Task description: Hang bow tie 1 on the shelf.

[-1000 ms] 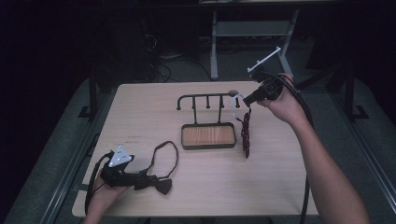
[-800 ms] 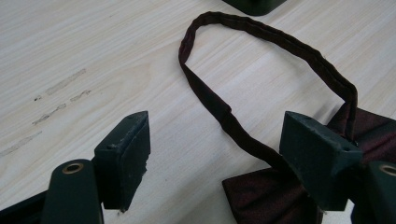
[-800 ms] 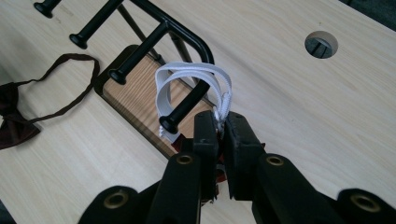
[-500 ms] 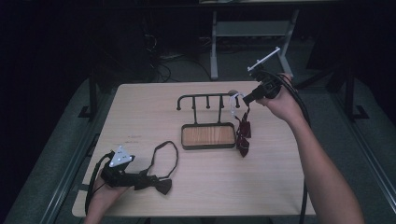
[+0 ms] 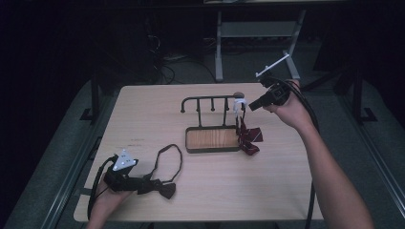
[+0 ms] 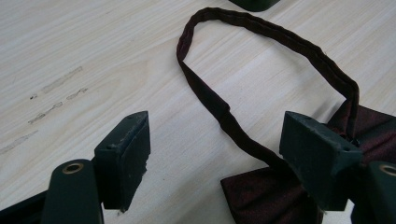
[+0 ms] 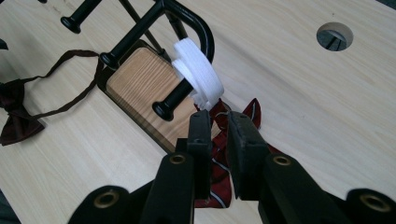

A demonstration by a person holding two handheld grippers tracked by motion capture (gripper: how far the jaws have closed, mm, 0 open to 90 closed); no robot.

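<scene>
**A:** The right gripper [image 7: 215, 122] sits by the rack [image 5: 212, 123] near the table's far edge. Its jaws have just been opening a crack, and the red tie [image 7: 219, 154] with its white band [image 7: 198, 77] hangs off the peg right ahead of them.

**B:** Yep, the strap runs down between the jaws. The left gripper [image 6: 224, 154] is wide apart at the near-left corner, straddling the dark bow tie [image 6: 275, 186].

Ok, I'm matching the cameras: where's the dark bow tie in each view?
High view: dark bow tie, bottom left.
Left gripper view: lower right, by a jaw.
Right gripper view: far left edge.
Shared landmark: the rack with the wooden base.
</scene>
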